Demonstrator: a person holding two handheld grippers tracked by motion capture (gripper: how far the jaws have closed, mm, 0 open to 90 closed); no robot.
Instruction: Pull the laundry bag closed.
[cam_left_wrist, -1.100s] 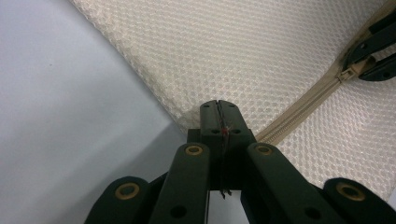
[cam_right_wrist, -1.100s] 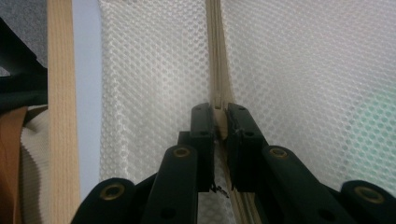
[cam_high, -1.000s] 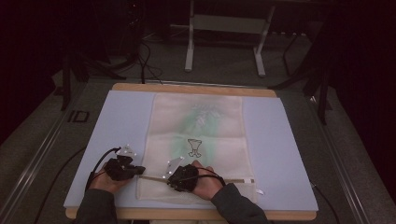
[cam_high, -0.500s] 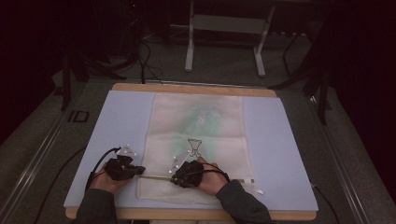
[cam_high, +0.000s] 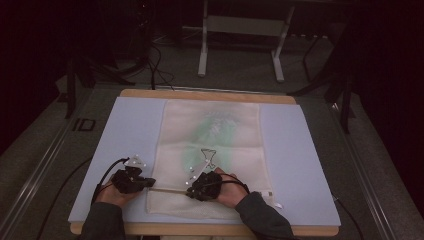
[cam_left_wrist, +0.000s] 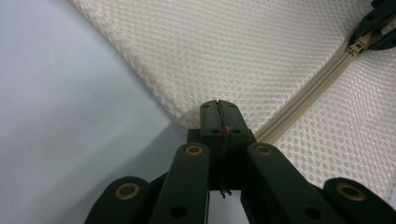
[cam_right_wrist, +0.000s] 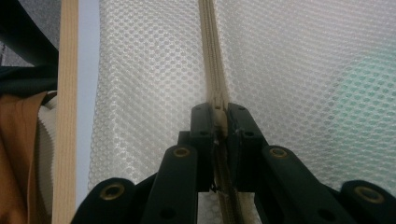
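A cream mesh bag (cam_high: 210, 150) lies flat on the pale blue mat (cam_high: 300, 150), with something green (cam_high: 220, 125) showing through it. Its beige zipper (cam_high: 170, 190) runs across the near end. My left gripper (cam_high: 148, 184) is shut on the bag's edge (cam_left_wrist: 187, 116) by the zipper's end, its jaws pressed together on the fabric. My right gripper (cam_high: 191, 190) is shut on the zipper slider (cam_right_wrist: 219, 119), with the closed zipper (cam_right_wrist: 212, 56) running straight ahead of it. In the left gripper view, the right gripper (cam_left_wrist: 373, 28) sits far along the zipper (cam_left_wrist: 308, 93).
The mat lies on a wooden table whose front edge (cam_right_wrist: 65, 116) is close behind my right gripper. A metal stand (cam_high: 240, 45) rises on the dark floor beyond the table. A small white tag (cam_high: 276, 205) lies at the bag's near right corner.
The right hand and forearm have shifted slightly along the zipper line. The left hand has stayed where it was.
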